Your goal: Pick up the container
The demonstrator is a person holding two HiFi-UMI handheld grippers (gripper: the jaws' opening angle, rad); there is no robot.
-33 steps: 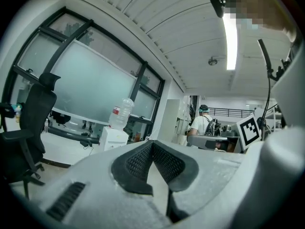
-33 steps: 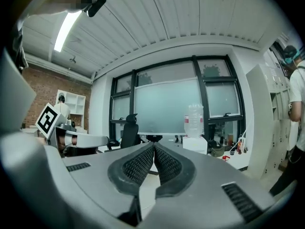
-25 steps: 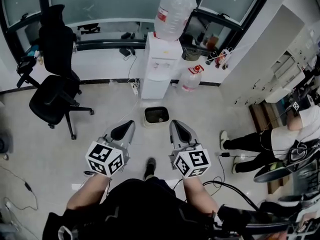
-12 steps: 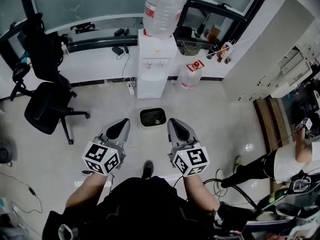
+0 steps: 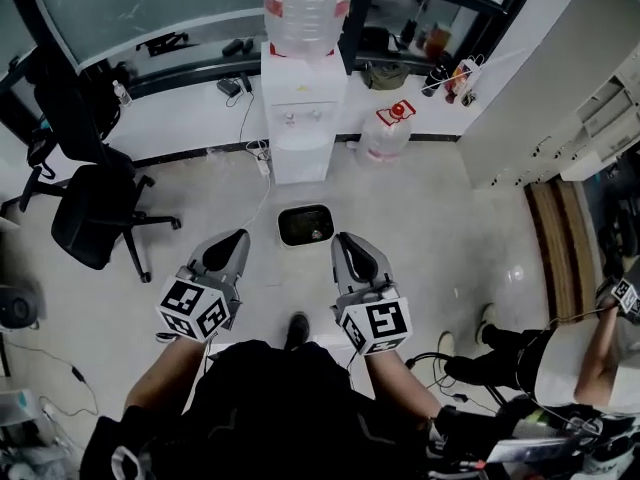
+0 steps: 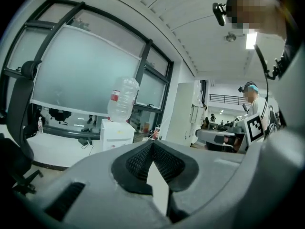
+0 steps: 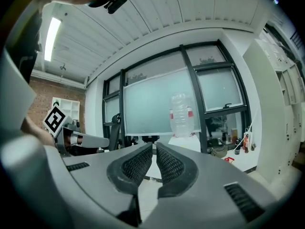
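Both of my claws are shut and hold nothing: the left claw [image 5: 232, 241] is pressed tip to tip, and the right claw [image 5: 348, 244] shows only a thin slit. I hold them side by side above the floor [image 5: 440, 238]. The container [image 5: 306, 225], a small dark bin, sits on the floor just ahead, between the two claw tips and apart from both. Behind it stands a white water dispenser [image 5: 297, 128] topped by its bottle [image 5: 298, 3], with a spare jug [image 5: 384, 136] to its right and a black office chair [image 5: 95, 213] off to the left.
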